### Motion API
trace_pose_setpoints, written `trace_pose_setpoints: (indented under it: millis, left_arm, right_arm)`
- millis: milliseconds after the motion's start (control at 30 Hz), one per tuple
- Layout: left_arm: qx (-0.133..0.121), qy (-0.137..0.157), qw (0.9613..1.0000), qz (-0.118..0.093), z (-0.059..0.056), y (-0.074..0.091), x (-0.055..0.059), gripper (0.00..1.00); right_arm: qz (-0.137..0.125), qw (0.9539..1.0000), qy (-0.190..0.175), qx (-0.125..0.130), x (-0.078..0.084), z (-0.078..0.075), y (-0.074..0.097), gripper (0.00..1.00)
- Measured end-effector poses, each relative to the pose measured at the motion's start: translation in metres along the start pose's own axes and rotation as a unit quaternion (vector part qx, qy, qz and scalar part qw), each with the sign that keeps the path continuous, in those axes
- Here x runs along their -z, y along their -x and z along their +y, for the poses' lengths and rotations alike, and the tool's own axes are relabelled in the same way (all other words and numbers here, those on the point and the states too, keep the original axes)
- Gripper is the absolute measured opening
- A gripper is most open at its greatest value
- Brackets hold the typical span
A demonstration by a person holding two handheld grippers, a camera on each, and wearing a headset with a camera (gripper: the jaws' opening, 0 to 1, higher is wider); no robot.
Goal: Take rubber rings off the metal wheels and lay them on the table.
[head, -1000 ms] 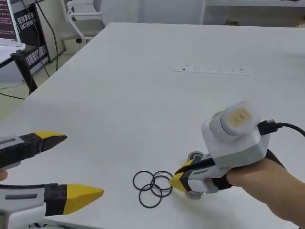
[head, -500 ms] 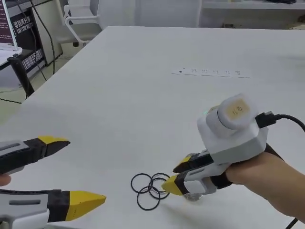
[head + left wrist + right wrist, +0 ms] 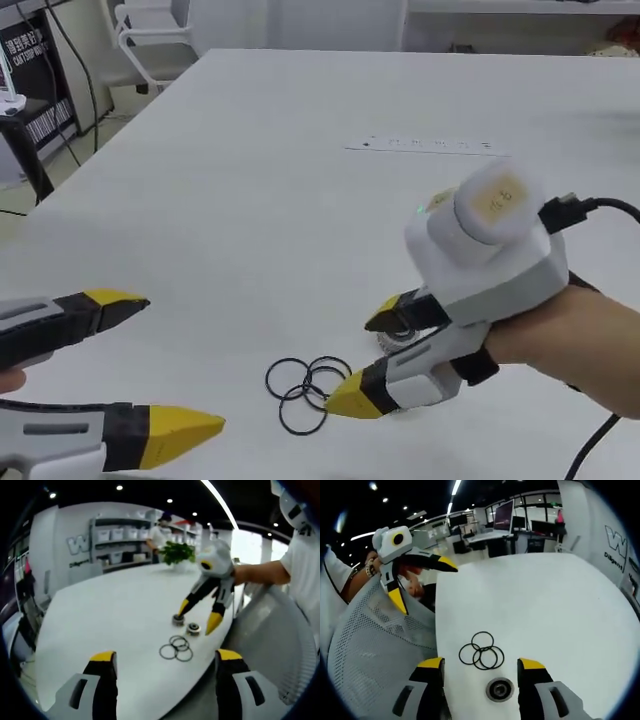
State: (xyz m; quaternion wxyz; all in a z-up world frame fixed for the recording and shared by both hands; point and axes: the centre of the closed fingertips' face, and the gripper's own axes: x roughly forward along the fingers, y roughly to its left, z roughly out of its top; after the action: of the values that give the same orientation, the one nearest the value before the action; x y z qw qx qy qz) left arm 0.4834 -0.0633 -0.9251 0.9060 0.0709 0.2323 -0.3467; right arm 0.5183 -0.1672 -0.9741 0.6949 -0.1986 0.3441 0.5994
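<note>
On the white worktop (image 3: pixel 250 180) lie four thin black rubber rings (image 3: pixel 300 385). Right claw (image 3: pixel 365 360), wide apart, straddles a small round metal wheel (image 3: pixel 500 689); next, probably pinch its ring. Left claw (image 3: pixel 170 362) is apart too.

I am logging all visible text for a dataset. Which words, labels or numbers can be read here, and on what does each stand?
"W": large letter on the wall, in both gripper views.
Smaller line under the W: too blurred to read.
Dark sign beside the table: white print, too blurred.
Strip on the table: small marks, too small to read.
</note>
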Motion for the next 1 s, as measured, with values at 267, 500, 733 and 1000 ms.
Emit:
trace_pose_setpoints:
  millis: [267, 500, 733, 1000]
  left_arm:
    - [0.004, 0.0, 1.0, -0.005, 0.001, -0.002, -0.002, 0.82]
    - [0.01, -0.001, 0.9999, -0.005, 0.001, -0.006, -0.003, 0.82]
    - [0.015, -0.004, 0.9998, -0.009, -0.001, -0.008, -0.005, 0.82]
    - [0.014, -0.003, 0.9998, -0.017, -0.001, -0.006, -0.007, 0.83]
  right_arm:
    - [-0.015, 0.9997, -0.012, -0.016, 0.0, 0.012, 0.025, 0.69]
    - [-0.039, 0.9991, 0.012, -0.006, 0.001, 0.016, 0.053, 0.74]
    - [-0.068, 0.9974, 0.018, 0.012, 0.006, 0.015, 0.077, 0.81]
    - [-0.115, 0.9923, -0.004, 0.046, 0.013, 0.008, 0.11, 0.87]
